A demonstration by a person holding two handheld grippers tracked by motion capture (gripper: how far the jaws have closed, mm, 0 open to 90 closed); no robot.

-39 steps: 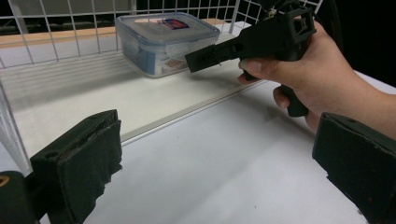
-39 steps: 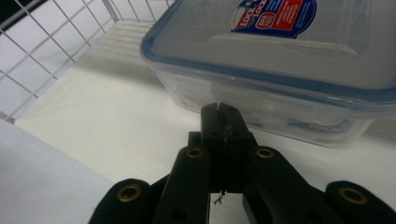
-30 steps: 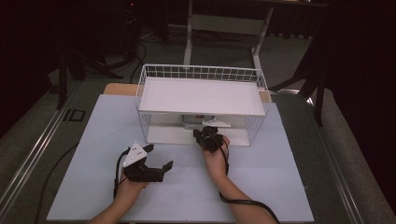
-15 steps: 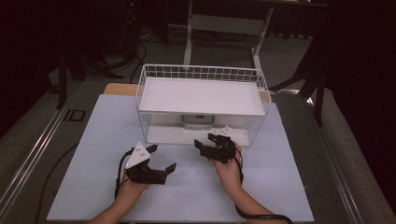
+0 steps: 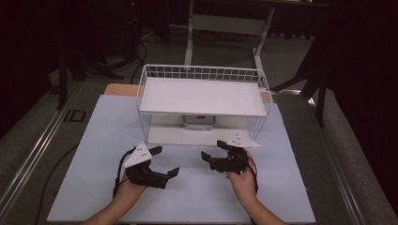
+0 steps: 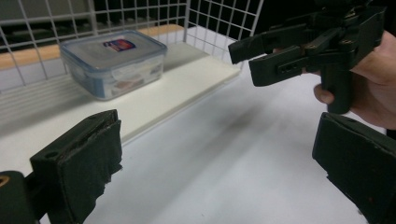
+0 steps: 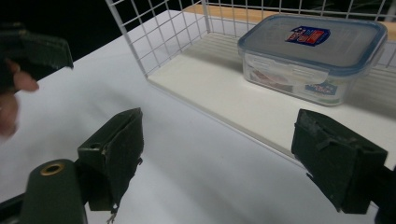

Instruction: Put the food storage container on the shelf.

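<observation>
A clear lidded plastic box (image 5: pixel 199 123) (image 6: pixel 114 63) (image 7: pixel 313 56) rests on the lower board of a white wire rack (image 5: pixel 202 72). My right gripper (image 5: pixel 211 149) (image 7: pixel 219 154) hovers over the table just in front of the rack. Its jaws have just been opening and now stand wide, with nothing between them. My left gripper (image 5: pixel 165 161) (image 6: pixel 217 158) is open too, low over the table at the front left, also empty. The left gripper view shows the right gripper (image 6: pixel 245 63) in a hand at the upper right. Both grippers are apart from the box.
The rack has a solid white top shelf (image 5: pixel 202 96) and wire side walls (image 7: pixel 154 42). It stands at the back of a pale table top (image 5: pixel 94 140). A wooden strip (image 5: pixel 119 89) runs behind the rack. A dark floor and stand legs surround the table.
The right gripper pulled back from the rack's lower shelf toward the person and opened its jaws, with the box left on the shelf. The left gripper hardly moved.
</observation>
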